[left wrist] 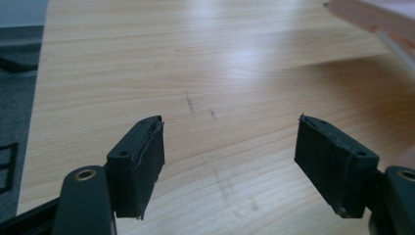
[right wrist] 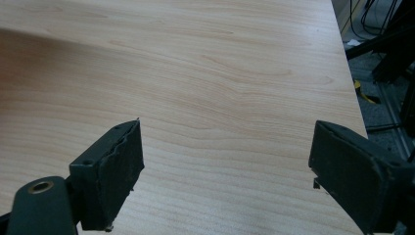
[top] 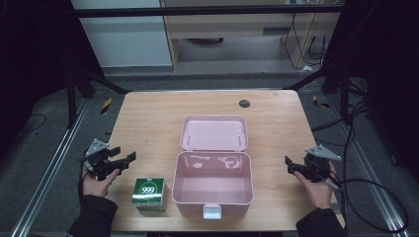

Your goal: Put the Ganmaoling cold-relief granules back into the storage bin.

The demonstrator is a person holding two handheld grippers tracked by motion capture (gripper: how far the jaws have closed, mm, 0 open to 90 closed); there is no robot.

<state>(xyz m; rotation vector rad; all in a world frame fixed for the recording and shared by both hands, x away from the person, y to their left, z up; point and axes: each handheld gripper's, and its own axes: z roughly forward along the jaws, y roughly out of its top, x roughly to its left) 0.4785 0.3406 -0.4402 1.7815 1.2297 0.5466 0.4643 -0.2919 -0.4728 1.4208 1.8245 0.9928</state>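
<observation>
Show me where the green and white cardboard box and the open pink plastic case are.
green and white cardboard box (top: 149,189): high view, top face with "999".
open pink plastic case (top: 213,207): high view, front wall.

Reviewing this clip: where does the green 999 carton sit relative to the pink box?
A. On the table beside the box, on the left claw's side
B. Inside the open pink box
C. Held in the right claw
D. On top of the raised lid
A: the green carton stands on the table just left of the open pink box, near the left claw; the box's interior looks empty, and the right claw is open with nothing in it.
</observation>
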